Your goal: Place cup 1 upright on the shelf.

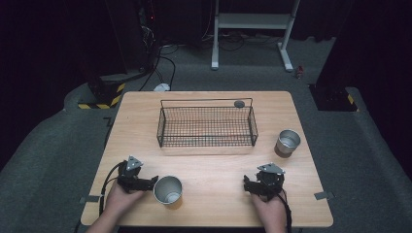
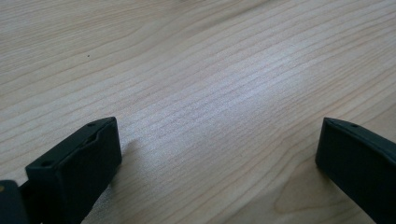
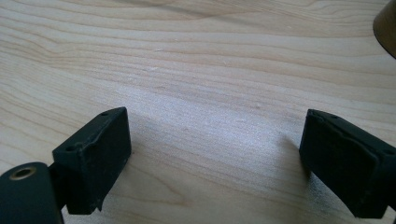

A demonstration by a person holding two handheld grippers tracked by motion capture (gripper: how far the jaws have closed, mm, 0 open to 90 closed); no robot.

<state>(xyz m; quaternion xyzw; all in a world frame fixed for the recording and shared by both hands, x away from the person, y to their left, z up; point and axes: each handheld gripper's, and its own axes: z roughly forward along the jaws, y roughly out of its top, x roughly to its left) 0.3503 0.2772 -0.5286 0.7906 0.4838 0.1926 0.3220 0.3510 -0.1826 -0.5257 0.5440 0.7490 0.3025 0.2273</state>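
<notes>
The left gripper [image 1: 154, 180] rested low on the near left part of the table [image 1: 214, 160], held in the person's left hand [image 1: 119, 196]. Its jaws stood wide apart with nothing between them; in the left gripper view [image 2: 219, 140] only bare pale wood lay in the gap. A metal cup [image 1: 168, 189] stood just beside its jaw tips, to their right, mouth up; whether the tips touched it could not be told.

The right gripper [image 1: 247, 184] sat on the near right part of the table in the right hand [image 1: 269, 208], its jaws pointing left. They too were spread wide and held nothing, with plain wood grain between them in the right gripper view [image 3: 215, 140]. At the top right corner of that view a curved brownish edge [image 3: 385, 25] showed, too little to identify.

Farther off, a black wire basket [image 1: 207, 127] stood at the middle of the far half of the table, with a small grey round thing [image 1: 239, 103] at its far right corner. A second metal cup [image 1: 287, 142] stood to the right of the basket, well apart from the right gripper.

The table stood on grey carpet [image 1: 48, 160] in a dark room. Beyond it were a white metal frame [image 1: 252, 29], black cables [image 1: 160, 58] and yellow-and-black striped bases [image 1: 104, 97].
</notes>
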